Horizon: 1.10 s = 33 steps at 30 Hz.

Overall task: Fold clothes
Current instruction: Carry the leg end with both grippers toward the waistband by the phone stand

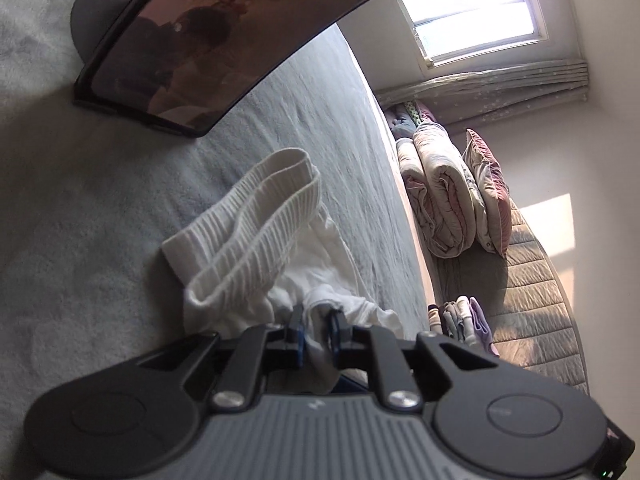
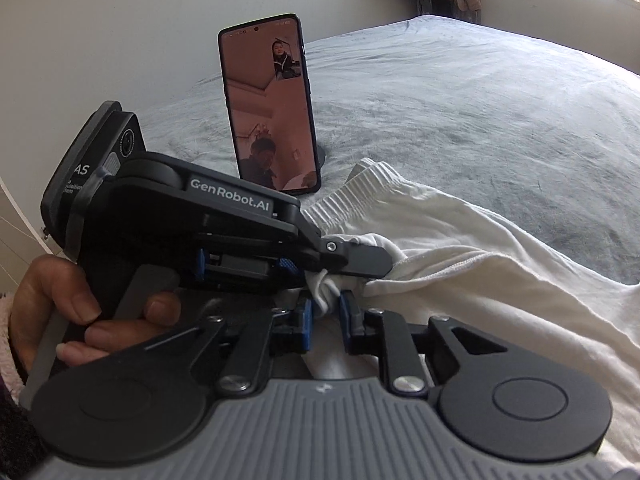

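Left hand-held gripper (image 1: 318, 330) — closed down on a bunch of the white garment (image 1: 248, 236), blue pads nearly together with cloth pinched between. Seen from the right wrist view, the same tool comes in from the left, held by the person's hand (image 2: 76, 308), fingertips buried in the same bunch.

Garment lies on the grey bed (image 1: 100, 240), ribbed cuff toward the phone (image 2: 270, 106) propped on its stand; the rest spreads right and near, loose and wrinkled.

Right hand-held gripper (image 2: 326, 316) — pads narrowly apart with a twist of the white cloth between them; looks clamped on it, just beside the left grip.

Risks, as I judge them:
- both grips sit almost touching on one small wad — pulling apart could tear one free, or drag a crumpled lump instead of a clean edge
- thin pinch of fabric may slip out of either pair of pads
- ribbed cuff is near the phone — a sweep of cloth that way could knock it over

Containers: none in view. Folded bedding (image 1: 444, 200) and a small stack of clothes (image 1: 464, 320) sit on a far mattress at right, not in anything.
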Each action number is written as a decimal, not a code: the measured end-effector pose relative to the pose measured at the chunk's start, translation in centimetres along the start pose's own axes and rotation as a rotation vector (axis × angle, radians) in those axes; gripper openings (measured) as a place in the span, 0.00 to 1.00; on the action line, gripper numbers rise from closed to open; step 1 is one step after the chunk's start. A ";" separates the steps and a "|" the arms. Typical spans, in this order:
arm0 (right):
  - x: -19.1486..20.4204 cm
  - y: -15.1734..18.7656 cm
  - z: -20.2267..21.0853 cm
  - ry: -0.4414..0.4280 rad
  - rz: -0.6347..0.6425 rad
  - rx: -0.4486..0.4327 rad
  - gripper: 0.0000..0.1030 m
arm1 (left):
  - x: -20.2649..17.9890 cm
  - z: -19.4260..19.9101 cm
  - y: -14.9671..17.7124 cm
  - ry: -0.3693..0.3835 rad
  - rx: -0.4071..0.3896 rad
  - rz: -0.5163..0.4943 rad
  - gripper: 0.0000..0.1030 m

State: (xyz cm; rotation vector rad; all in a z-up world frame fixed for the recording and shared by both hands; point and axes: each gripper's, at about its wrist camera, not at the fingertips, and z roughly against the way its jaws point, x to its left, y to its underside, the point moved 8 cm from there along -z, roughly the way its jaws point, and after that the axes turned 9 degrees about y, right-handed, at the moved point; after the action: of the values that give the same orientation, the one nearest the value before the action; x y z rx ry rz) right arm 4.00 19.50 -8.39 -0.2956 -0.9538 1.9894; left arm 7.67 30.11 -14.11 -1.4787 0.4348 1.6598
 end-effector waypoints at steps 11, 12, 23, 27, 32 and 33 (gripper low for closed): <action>-7.5 -1.1 -1.2 -0.169 -0.525 0.155 0.44 | -1.4 1.0 0.6 -0.030 -0.020 -0.116 0.30; -7.9 -1.3 -1.7 -0.179 -0.583 0.176 0.44 | -1.5 1.1 0.6 -0.047 -0.027 -0.135 0.30; -10.2 -2.2 -5.5 -0.162 -1.090 0.448 0.44 | -1.5 1.6 0.7 -0.196 -0.101 -0.240 0.17; -10.0 -2.4 -6.1 -0.121 -1.163 0.476 0.44 | -1.6 2.2 0.8 -0.237 -0.138 -0.262 0.14; -10.2 -1.9 -6.2 -0.076 -1.266 0.475 0.37 | -1.1 2.9 0.7 -0.243 -0.153 -0.248 0.06; -10.2 -1.8 -6.2 -0.060 -1.269 0.471 0.32 | -1.1 3.0 0.7 -0.245 -0.156 -0.251 0.06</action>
State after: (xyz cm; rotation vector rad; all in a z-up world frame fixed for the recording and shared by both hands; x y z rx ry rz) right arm 14.34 15.05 -12.83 0.5332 -0.4390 0.9589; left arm 5.19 31.53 -12.51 -1.3548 -0.0153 1.6724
